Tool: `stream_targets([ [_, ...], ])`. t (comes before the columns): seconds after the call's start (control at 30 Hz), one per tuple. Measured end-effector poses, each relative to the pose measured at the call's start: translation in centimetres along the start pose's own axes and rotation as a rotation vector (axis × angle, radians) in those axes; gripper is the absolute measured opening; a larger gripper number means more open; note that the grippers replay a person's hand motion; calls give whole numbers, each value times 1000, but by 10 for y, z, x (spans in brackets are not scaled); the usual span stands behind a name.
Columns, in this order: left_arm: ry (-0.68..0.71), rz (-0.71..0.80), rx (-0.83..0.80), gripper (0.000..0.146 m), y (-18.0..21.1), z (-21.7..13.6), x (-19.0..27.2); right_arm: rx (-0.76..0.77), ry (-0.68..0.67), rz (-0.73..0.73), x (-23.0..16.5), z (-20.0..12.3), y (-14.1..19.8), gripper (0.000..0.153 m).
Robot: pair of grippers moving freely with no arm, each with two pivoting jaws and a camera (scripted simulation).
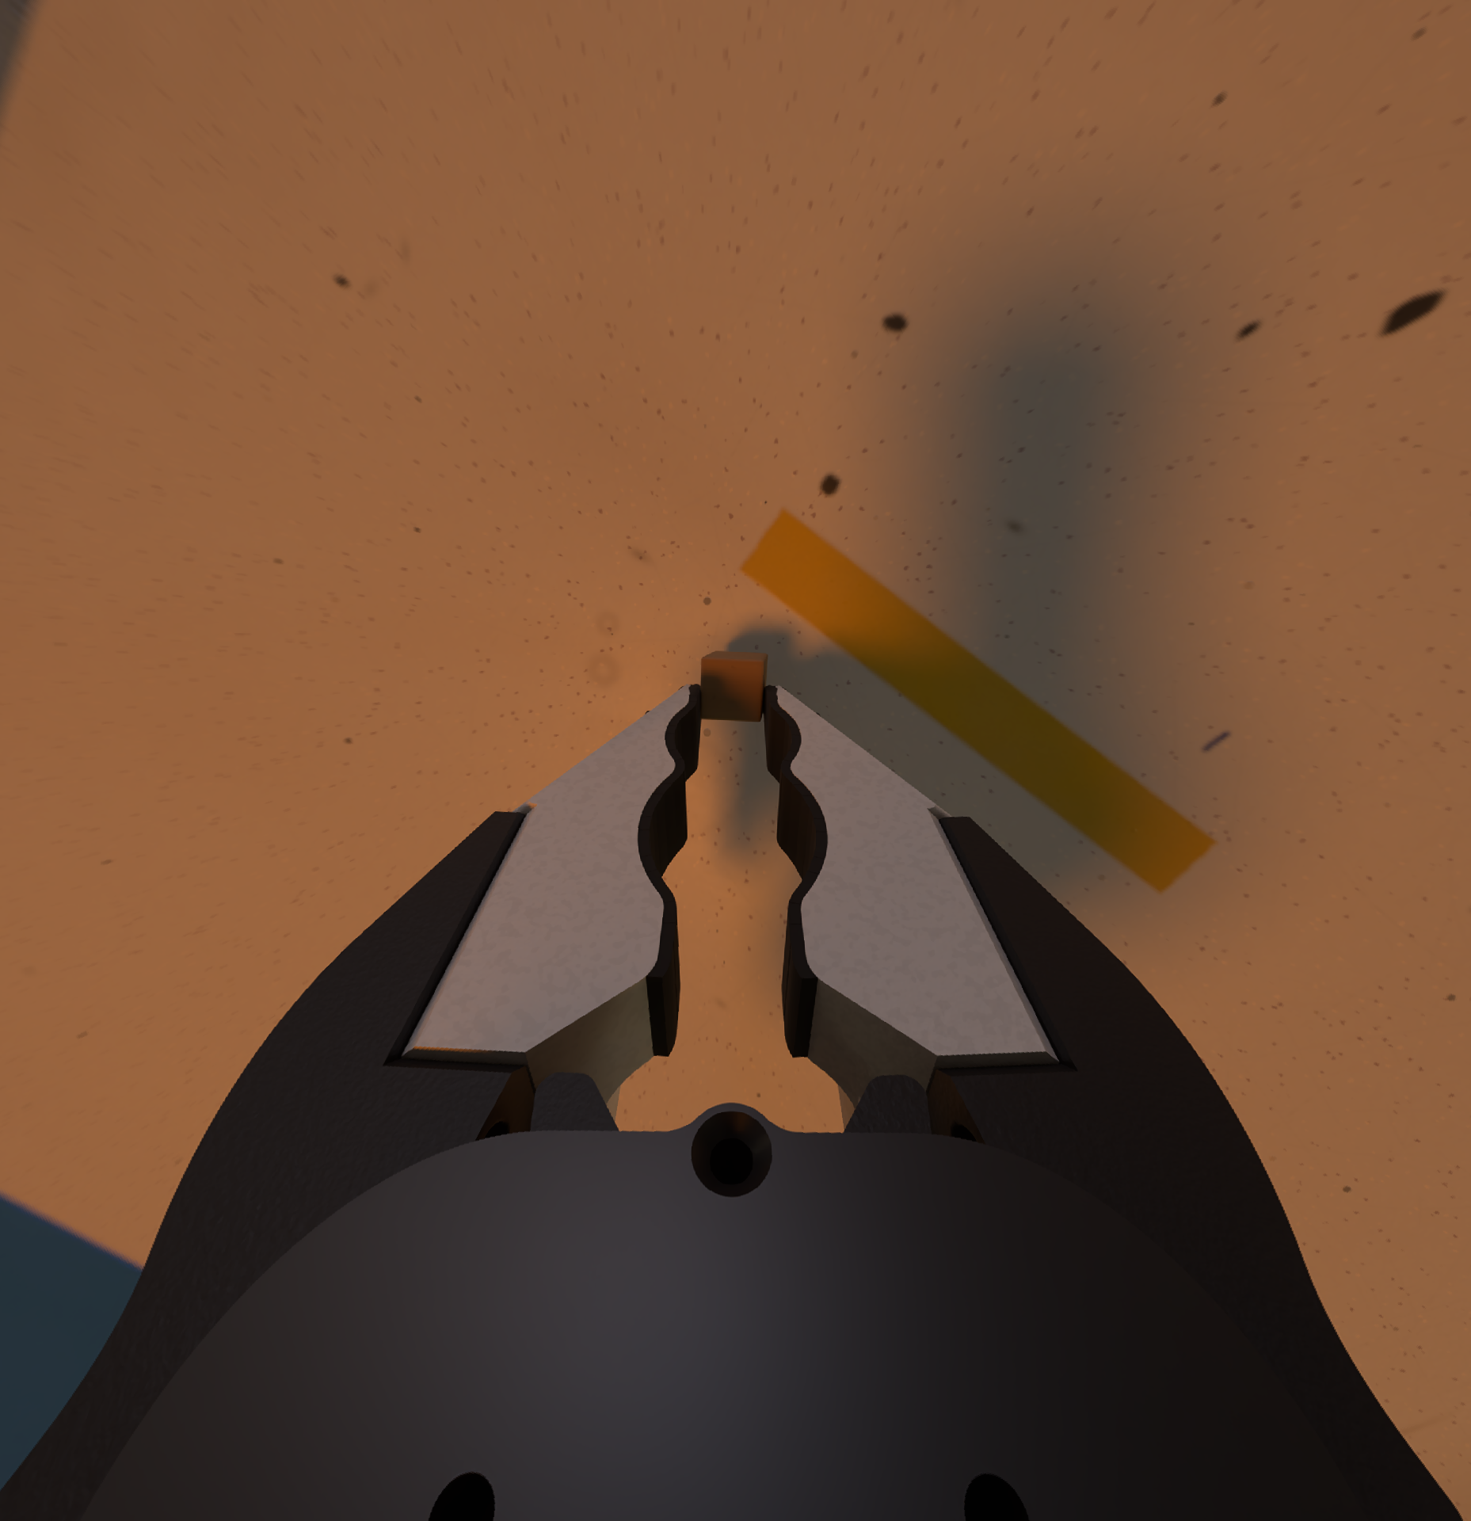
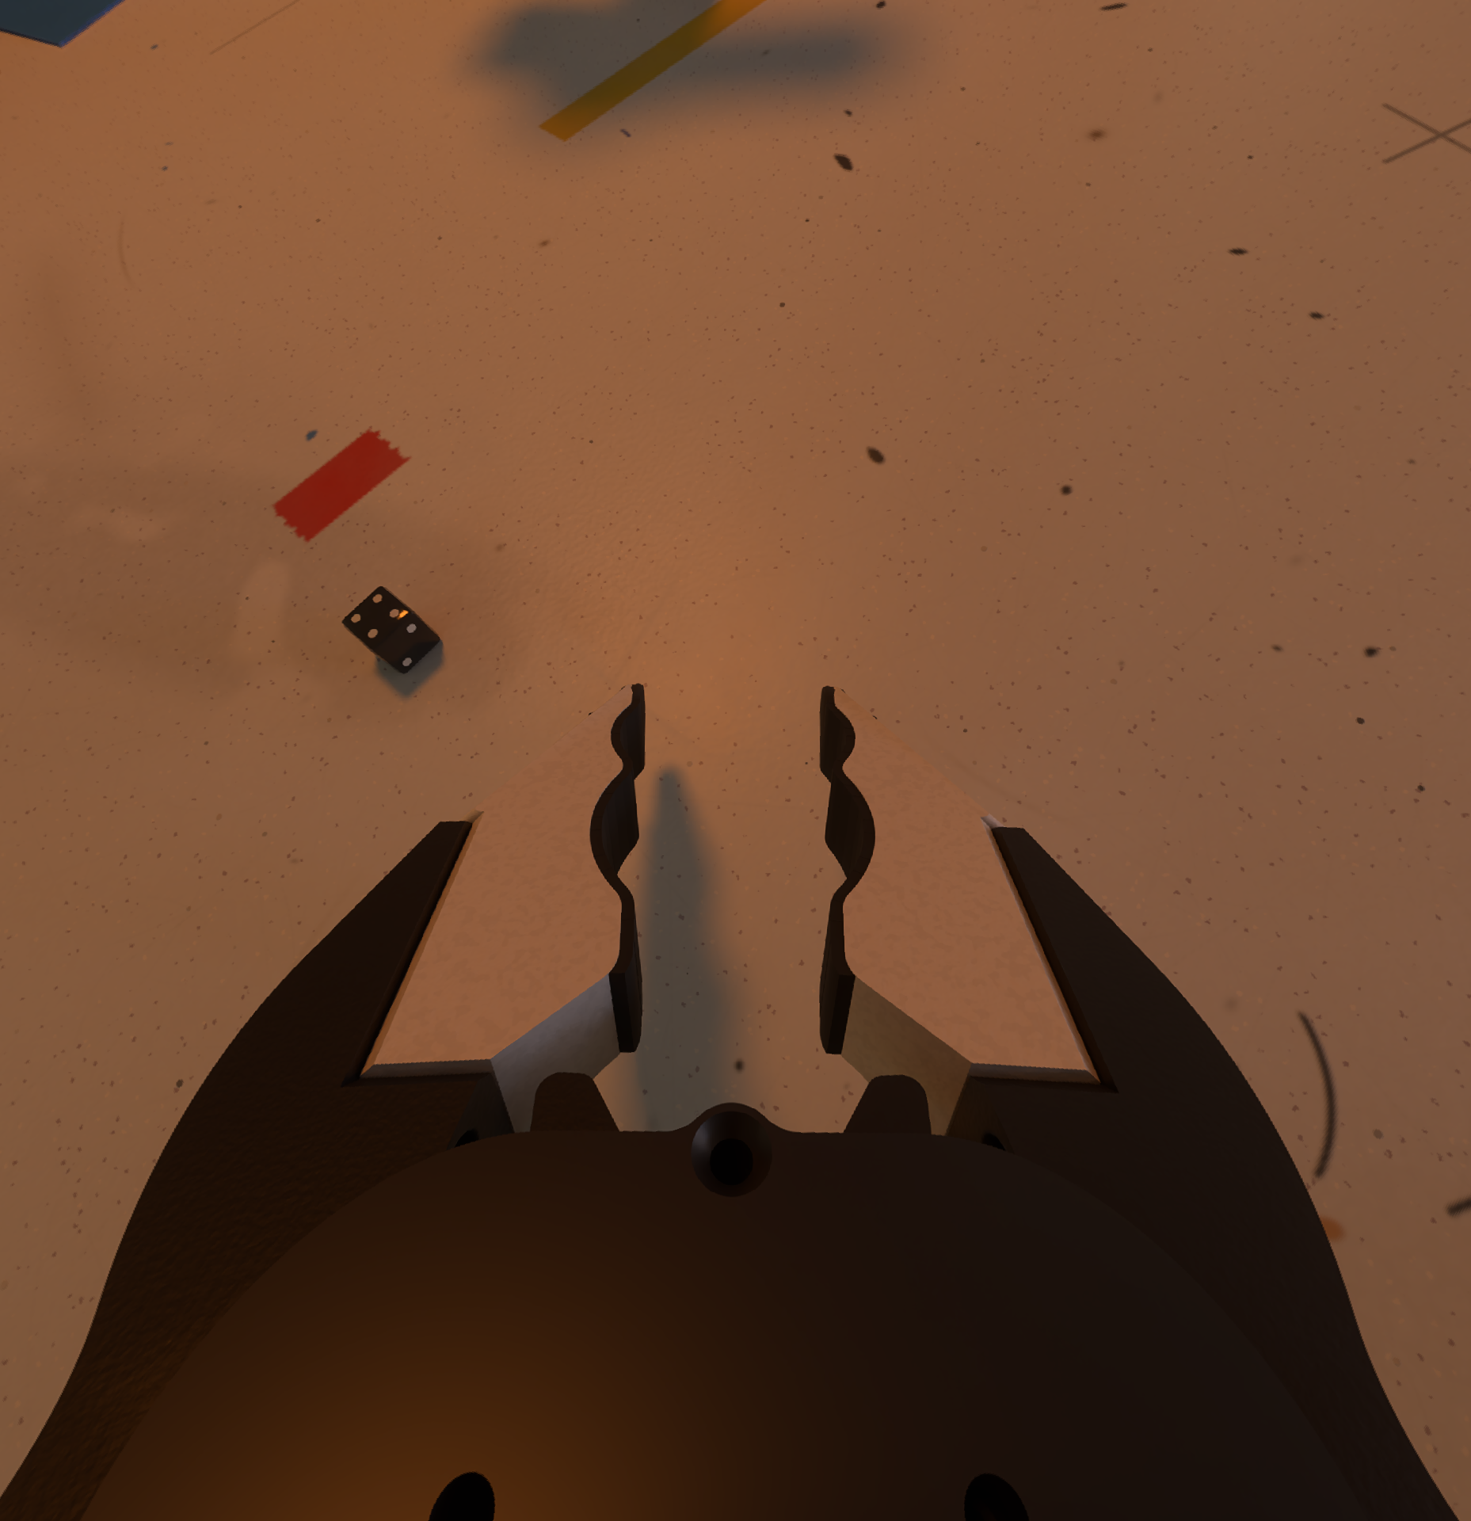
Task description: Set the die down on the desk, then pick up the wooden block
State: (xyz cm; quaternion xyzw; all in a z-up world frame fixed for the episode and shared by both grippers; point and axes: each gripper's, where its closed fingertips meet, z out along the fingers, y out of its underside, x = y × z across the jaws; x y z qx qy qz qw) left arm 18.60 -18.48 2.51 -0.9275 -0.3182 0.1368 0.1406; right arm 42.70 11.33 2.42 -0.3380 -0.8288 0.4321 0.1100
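In the left wrist view my left gripper (image 1: 732, 700) is shut on a small wooden block (image 1: 733, 685), an orange-brown cube held between the fingertips above the speckled orange desk (image 1: 386, 411). Its shadow falls on the desk just behind it. In the right wrist view my right gripper (image 2: 732, 700) is open and empty, its fingers wide apart above the desk (image 2: 1044, 411). The black die (image 2: 392, 629) with white pips lies on the desk to the front left of the right gripper, apart from it.
A yellow tape strip (image 1: 975, 700) lies flat on the desk to the right of the block and shows at the top of the right wrist view (image 2: 641, 74). A red tape strip (image 2: 341, 484) lies beyond the die. The desk edge shows at lower left (image 1: 24, 1251).
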Motion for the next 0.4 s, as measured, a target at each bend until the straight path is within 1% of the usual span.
stream_targets([
  [0.07,-45,10,51,15,-6,-18,3,4,1,-1,0,0,0,42],
  [0.13,-75,-7,160,15,-16,-45,11,9,1,-1,0,-1,-1,42],
  [0.2,-73,-28,323,15,-27,-78,30,19,4,0,0,-1,-3,42],
  [0.23,-49,-39,441,15,-35,-98,46,25,4,-1,0,-1,-3,42],
  [0.27,8,-43,579,15,-43,-120,69,32,5,-5,0,-2,-5,42],
  [0.3,106,-43,725,15,-50,-144,99,41,5,-11,-1,-3,-6,42],
  [0.37,383,-59,1002,15,-57,-192,167,56,8,-28,-2,-4,-8,42],
  [0.4,530,-81,1103,15,-57,-208,195,60,9,-37,-2,-4,-9,42],
])
